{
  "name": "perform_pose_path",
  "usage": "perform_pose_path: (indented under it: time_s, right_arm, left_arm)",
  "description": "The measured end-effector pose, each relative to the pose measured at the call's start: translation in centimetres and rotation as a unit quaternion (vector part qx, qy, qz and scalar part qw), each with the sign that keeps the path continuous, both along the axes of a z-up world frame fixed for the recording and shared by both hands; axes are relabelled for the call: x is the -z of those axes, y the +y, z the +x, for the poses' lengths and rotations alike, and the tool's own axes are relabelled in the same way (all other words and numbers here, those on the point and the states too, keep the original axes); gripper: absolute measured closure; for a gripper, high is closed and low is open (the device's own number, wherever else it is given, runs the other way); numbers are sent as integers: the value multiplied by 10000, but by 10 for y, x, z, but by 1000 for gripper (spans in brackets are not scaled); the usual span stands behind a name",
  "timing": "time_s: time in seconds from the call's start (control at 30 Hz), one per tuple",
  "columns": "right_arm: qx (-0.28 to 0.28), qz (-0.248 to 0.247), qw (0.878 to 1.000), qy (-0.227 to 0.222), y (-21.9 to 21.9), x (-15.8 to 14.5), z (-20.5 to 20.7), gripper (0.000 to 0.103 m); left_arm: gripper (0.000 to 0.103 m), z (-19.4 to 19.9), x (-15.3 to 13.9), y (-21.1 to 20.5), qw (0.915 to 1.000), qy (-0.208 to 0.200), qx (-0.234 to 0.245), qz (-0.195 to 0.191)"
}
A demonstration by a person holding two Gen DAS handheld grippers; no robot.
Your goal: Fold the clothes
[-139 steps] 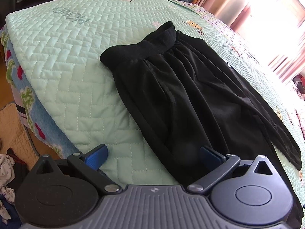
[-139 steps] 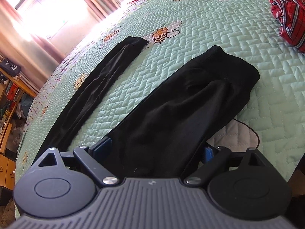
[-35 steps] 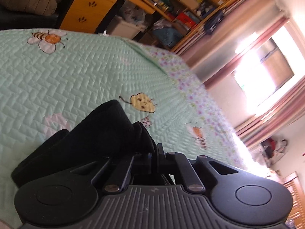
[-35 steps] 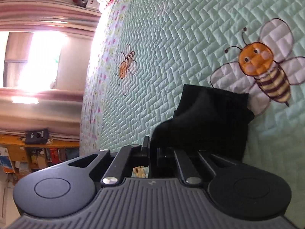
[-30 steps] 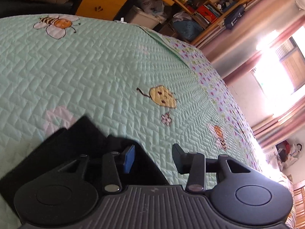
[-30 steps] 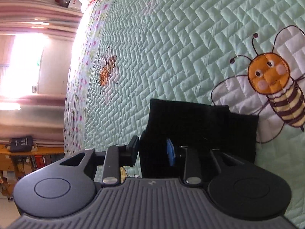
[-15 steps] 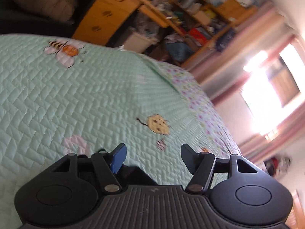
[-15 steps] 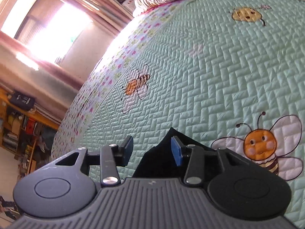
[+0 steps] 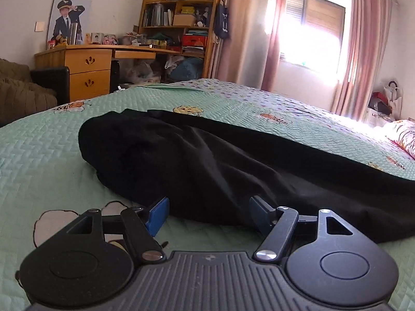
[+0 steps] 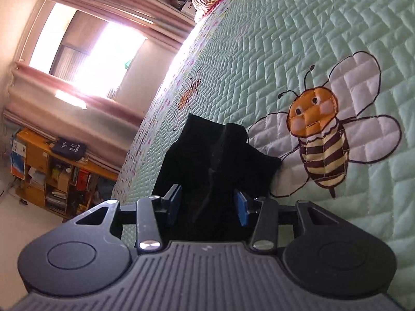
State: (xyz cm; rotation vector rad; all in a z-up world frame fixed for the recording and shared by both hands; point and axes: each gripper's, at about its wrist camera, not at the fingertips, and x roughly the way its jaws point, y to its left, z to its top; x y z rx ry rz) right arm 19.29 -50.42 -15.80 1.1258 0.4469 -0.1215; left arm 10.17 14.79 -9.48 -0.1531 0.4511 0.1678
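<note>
Black trousers [image 9: 207, 160] lie lengthwise on the green quilt [image 9: 39, 155], doubled over, their cuffs [image 10: 220, 150] beside a stitched bee [image 10: 319, 134]; our left gripper [image 9: 207, 213] sits low at the garment's near edge, jaws spread, grasping nothing; our right gripper [image 10: 207, 204] straddles the cuffs, jaws apart with fabric between, not clenched; desk [image 9: 85, 67] and window [image 9: 311, 31] beyond.

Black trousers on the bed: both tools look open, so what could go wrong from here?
1. The right tool is open astride the leg ends. Two layers lie there, so closing may catch only one.
2. The left tool sits open short of the black trousers. Their near edge is bunched, so a grab could drag wrinkles into the fold.
</note>
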Motion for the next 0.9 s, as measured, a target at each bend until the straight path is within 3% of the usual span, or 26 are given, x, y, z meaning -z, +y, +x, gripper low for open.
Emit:
perform_pose_path:
  time_s: [0.03, 0.07, 0.1, 0.13, 0.2, 0.33, 0.4, 0.47, 0.53, 0.6, 0.63, 0.73, 0.8, 0.83, 0.9]
  right_arm:
    - [22, 8, 10000, 39, 0, 2, 6, 57]
    - [41, -9, 9999, 104, 1, 4, 10, 66]
    - [60, -28, 9998, 168, 3, 5, 13, 77]
    - [74, -90, 9996, 238, 5, 4, 12, 100]
    - [182, -215, 9993, 246, 10, -4, 4, 100]
    - [505, -562, 9969, -218, 27, -41, -37, 100]
    - [498, -592, 9970, 21, 26, -39, -31, 99]
    - [93, -538, 9974, 469, 18, -20, -7, 93]
    - [208, -457, 9961, 732, 11, -6, -3, 93]
    - [446, -324, 9975, 439, 12, -9, -17, 87]
    - [572, -379, 9971, 330, 15, -13, -24, 77]
    - [1040, -1346, 9848, 359, 38, -42, -45, 72]
    - [940, -1692, 9811, 48, 51, -61, -44, 72]
    - [695, -1559, 9852, -165, 51, -61, -30, 72]
    - [209, -1287, 9898, -579, 50, -61, -3, 54]
  left_arm:
    - [32, 0, 2, 0, 10000, -27, -8, 0]
    - [32, 0, 5, 1, 10000, -42, -16, -26]
    - [32, 0, 8, 2, 10000, -13, -42, -44]
    - [32, 1, 9, 4, 9999, 10, -71, -73]
    - [32, 0, 9, 6, 9998, -3, -62, -166]
    - [32, 0, 13, 9, 9996, 18, -76, -278]
    - [32, 0, 14, 9, 9995, 24, -65, -302]
    - [32, -1, 16, 11, 9993, 0, -54, -362]
    - [31, -3, 18, 14, 9989, -21, -46, -461]
    - [29, 0, 19, 18, 9984, 25, -47, -569]
    - [28, 1, 20, 20, 9981, 55, -39, -618]
    - [28, 3, 21, 22, 9977, 76, -22, -674]
    - [27, 4, 22, 22, 9977, 84, -14, -679]
    - [27, 4, 23, 21, 9977, 80, -10, -668]
    - [27, 4, 23, 21, 9978, 69, 0, -662]
